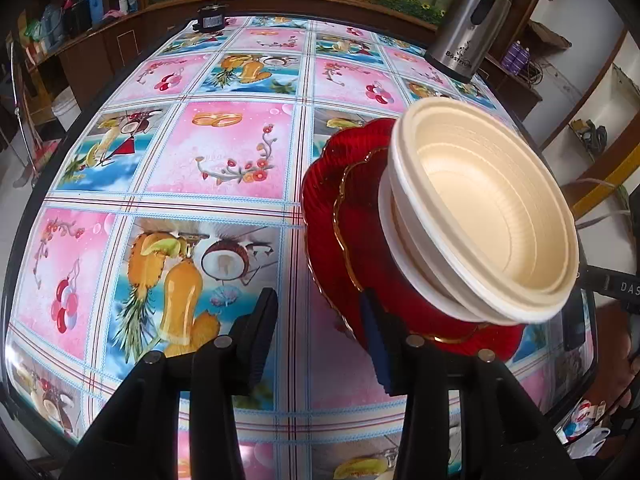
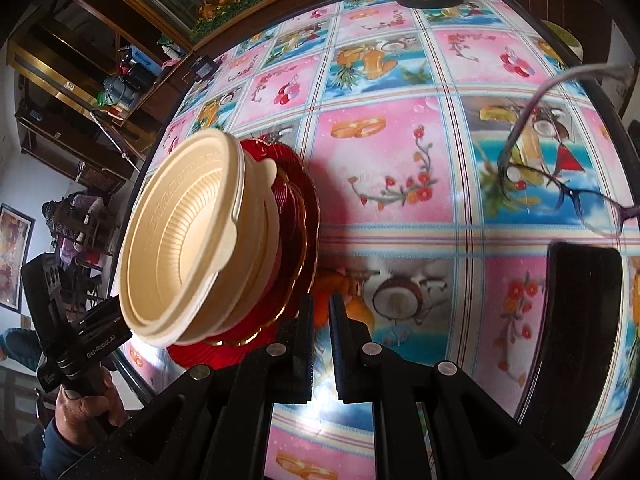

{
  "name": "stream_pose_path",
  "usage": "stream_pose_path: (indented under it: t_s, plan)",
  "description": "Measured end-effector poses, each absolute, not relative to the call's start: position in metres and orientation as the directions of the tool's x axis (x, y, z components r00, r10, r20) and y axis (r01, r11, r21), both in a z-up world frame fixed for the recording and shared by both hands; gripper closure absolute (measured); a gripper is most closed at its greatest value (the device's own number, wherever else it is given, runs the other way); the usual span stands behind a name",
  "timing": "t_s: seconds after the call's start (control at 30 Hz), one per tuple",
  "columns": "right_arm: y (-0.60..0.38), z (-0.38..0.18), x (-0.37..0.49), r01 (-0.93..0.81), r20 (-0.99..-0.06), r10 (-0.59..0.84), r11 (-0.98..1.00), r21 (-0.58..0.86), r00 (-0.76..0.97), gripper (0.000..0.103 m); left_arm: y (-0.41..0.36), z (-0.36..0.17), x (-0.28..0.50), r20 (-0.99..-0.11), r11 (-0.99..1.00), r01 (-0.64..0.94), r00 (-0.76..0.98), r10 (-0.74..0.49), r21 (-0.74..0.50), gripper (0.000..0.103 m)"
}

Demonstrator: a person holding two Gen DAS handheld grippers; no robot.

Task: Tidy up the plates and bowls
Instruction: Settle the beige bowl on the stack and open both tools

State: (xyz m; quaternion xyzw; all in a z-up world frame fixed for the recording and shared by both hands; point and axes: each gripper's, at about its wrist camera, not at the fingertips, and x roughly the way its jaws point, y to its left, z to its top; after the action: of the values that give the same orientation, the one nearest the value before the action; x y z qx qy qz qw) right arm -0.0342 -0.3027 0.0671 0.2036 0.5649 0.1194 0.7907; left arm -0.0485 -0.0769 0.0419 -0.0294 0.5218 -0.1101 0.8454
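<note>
A stack of cream disposable bowls (image 1: 488, 220) sits on stacked red plates with gold rims (image 1: 352, 216) on the table. The same bowls (image 2: 188, 240) and red plates (image 2: 296, 216) show in the right wrist view. My left gripper (image 1: 316, 312) is open and empty, its right finger beside the near rim of the red plates. My right gripper (image 2: 320, 312) has its jaws nearly closed with a narrow gap and nothing between them, just right of the plates.
The table has a pink and blue fruit-pattern cloth (image 1: 224, 152). A steel thermos (image 1: 468, 20) stands at the far right edge. Eyeglasses (image 2: 560, 184) and a black object (image 2: 576, 340) lie at the right. A small black box (image 1: 210, 20) sits at the far edge.
</note>
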Motion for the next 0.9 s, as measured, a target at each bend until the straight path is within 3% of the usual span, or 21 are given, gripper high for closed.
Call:
stream_pose_path:
  t_s: [0.53, 0.8, 0.9]
  plan:
    - [-0.289, 0.058, -0.057, 0.023, -0.851, 0.438, 0.886, 0.464, 0.29, 0.093, -0.086, 0.051, -0.075, -0.868, 0.974, 0.183, 0.452, -0.203, -0.132, 0.053]
    - [-0.28, 0.058, -0.062, -0.004, -0.851, 0.45, 0.884, 0.467, 0.27, 0.089, -0.094, 0.055, -0.089, -0.867, 0.974, 0.198, 0.46, -0.193, -0.112, 0.05]
    - [-0.276, 0.058, -0.063, -0.015, -0.85, 0.457, 0.883, 0.47, 0.264, 0.082, -0.095, 0.055, -0.095, -0.867, 0.974, 0.201, 0.462, -0.186, -0.102, 0.048]
